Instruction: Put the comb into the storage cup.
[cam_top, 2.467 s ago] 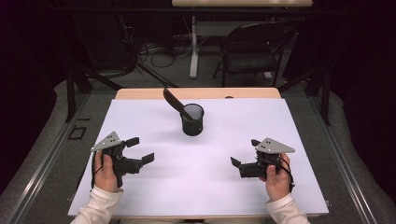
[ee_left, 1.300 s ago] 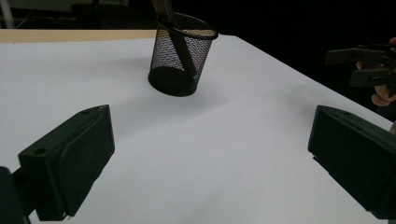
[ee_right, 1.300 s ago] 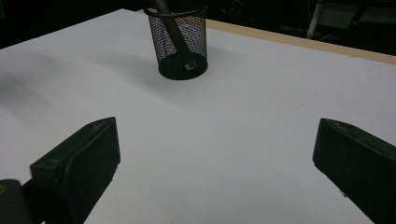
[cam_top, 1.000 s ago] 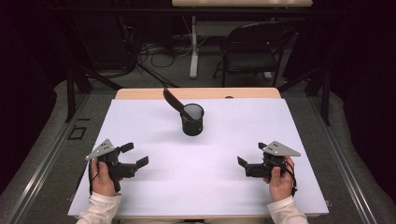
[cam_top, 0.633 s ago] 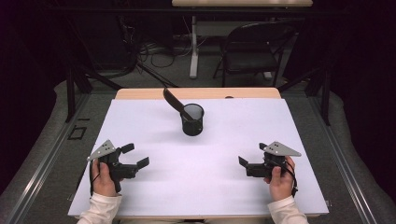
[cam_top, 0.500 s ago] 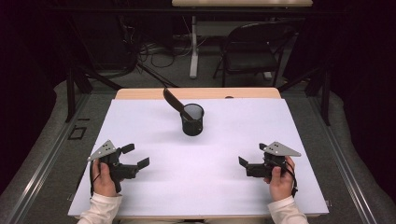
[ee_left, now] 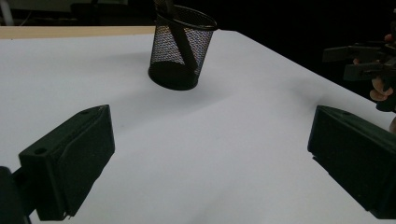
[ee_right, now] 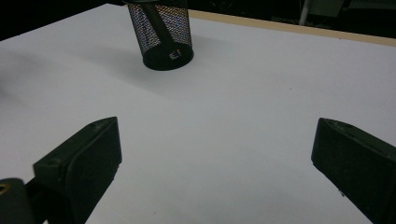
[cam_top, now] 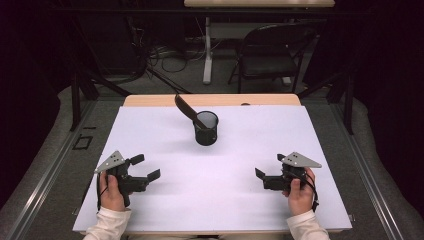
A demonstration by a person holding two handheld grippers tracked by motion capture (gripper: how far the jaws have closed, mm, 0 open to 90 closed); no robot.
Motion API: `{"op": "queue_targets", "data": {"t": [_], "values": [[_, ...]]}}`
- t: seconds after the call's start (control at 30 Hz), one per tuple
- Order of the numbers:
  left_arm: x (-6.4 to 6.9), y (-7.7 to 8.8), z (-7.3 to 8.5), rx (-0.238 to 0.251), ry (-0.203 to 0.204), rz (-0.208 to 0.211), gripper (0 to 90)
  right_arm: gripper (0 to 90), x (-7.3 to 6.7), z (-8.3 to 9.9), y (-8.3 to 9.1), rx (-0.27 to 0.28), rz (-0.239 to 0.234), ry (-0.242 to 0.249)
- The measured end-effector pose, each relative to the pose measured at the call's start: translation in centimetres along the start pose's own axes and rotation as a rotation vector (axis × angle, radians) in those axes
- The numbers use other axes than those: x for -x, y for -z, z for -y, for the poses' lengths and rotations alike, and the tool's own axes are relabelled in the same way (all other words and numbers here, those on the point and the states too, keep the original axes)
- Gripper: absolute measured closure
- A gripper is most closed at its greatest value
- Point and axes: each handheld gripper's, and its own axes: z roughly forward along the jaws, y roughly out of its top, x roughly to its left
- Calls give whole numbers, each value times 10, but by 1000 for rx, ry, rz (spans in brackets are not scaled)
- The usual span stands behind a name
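The left gripper [cam_top: 145, 168] sits low over the white counter [cam_top: 220, 200], held in the person's left hand [cam_top: 111, 192], and its jaws stand wide apart with nothing between them; in the left gripper view the two black jaws rise from the bottom corners with bare white surface in the gap. The right gripper [cam_top: 270, 167] is held the same way in the right hand [cam_top: 300, 195], its jaws likewise spread wide and empty, as the right gripper view shows. Ahead of both pairs of jaws, well apart from each, stands a black mesh cup [cam_top: 206, 128], upright on the counter and roughly midway between the two grippers but farther out from the person. From the left gripper's jaws the cup [ee_left: 182, 49] lies ahead and a little toward the left jaw; from the right gripper's jaws it [ee_right: 161, 35] lies ahead and nearer the left jaw's side. A dark, flat-handled tool [cam_top: 187, 110] leans in the cup, its lower end inside against the mesh and its upper end sticking out over the rim, tilted away from the right gripper; it may be a spatula or similar utensil, though the dark shape is hard to read. In the left gripper view the right gripper [ee_left: 369, 60] appears far off beyond the right jaw. Neither gripper touches the cup or the tool.
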Motion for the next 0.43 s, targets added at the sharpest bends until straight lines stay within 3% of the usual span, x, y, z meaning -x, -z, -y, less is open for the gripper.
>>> {"op": "queue_targets", "data": {"t": [0.43], "values": [[-1, 0, 1, -2, 1, -6, 9, 14, -1, 1, -1, -4, -3, 2]]}}
